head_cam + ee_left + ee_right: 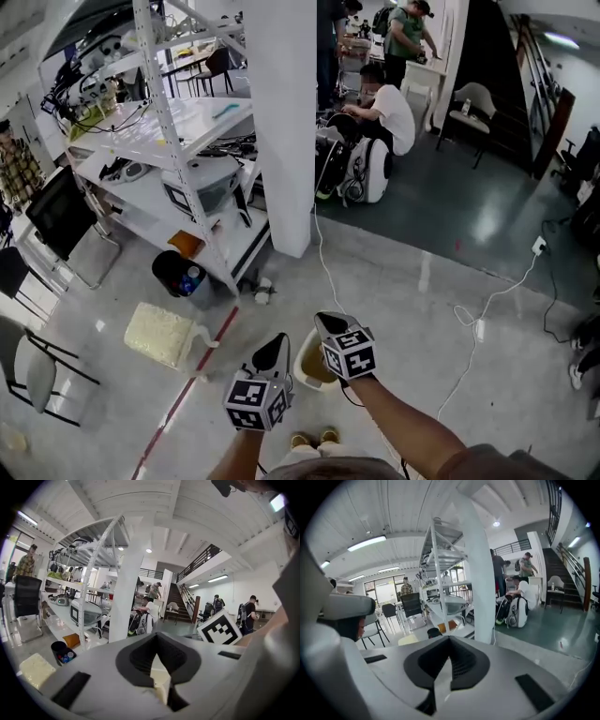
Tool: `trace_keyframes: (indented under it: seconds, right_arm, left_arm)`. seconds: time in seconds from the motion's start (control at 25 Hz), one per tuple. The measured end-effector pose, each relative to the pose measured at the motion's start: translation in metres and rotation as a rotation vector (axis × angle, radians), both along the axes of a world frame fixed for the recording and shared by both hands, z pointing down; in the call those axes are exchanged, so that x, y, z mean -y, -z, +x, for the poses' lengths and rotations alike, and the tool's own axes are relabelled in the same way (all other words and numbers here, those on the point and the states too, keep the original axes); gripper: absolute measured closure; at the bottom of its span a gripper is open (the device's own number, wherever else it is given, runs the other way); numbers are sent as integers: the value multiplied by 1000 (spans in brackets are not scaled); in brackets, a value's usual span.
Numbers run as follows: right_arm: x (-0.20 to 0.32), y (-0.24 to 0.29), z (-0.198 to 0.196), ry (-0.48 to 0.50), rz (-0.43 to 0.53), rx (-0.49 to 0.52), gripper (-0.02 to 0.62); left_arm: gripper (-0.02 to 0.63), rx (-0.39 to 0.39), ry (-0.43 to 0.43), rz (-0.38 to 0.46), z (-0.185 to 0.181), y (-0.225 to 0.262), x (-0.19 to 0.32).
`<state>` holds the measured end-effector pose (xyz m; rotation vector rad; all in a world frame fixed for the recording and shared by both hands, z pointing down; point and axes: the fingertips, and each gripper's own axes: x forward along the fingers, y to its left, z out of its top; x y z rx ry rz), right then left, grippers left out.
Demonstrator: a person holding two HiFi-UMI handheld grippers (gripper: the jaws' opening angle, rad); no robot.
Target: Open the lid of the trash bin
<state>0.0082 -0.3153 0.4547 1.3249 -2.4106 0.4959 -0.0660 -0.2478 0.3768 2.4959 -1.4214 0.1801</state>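
A small cream trash bin stands on the floor right in front of me, partly hidden behind both grippers, so I cannot make out how its lid sits. My left gripper hovers over the bin's left edge, jaws together and holding nothing. My right gripper hangs just above the bin's far right side, also shut and empty. In the left gripper view the left gripper points out at the room, and a cream sliver of the bin shows below the jaws. The right gripper faces the shelving.
A white pillar and a metal shelf rack stand ahead. A black bucket and a cream foam block lie to the left. A white cable runs across the floor at right. A chair stands far left, and people work at the back.
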Motion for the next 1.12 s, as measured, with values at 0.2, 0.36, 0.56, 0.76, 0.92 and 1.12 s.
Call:
trace_keyframes:
  seconds: [0.2, 0.36, 0.56, 0.76, 0.92, 1.12]
  right_arm:
    - [-25, 81, 2, 3, 171, 68, 580]
    - [-55, 138, 7, 9, 305, 115, 580]
    - [-91, 167, 17, -7, 413, 142, 580]
    - [-106, 173, 14, -12, 460, 145, 580]
    - [-107, 177, 21, -36, 469, 156, 580]
    - [-109, 174, 20, -15, 461, 162, 581]
  left_arm:
    - [617, -10, -27, 69, 9, 31, -7]
    - [617, -19, -12, 130, 4, 58, -14]
    - [617, 3, 7, 204, -1, 75, -23]
    - [617, -6, 3, 215, 3, 81, -27]
    - [617, -9, 2, 222, 4, 83, -30]
    - [617, -6, 9, 226, 3, 86, -32]
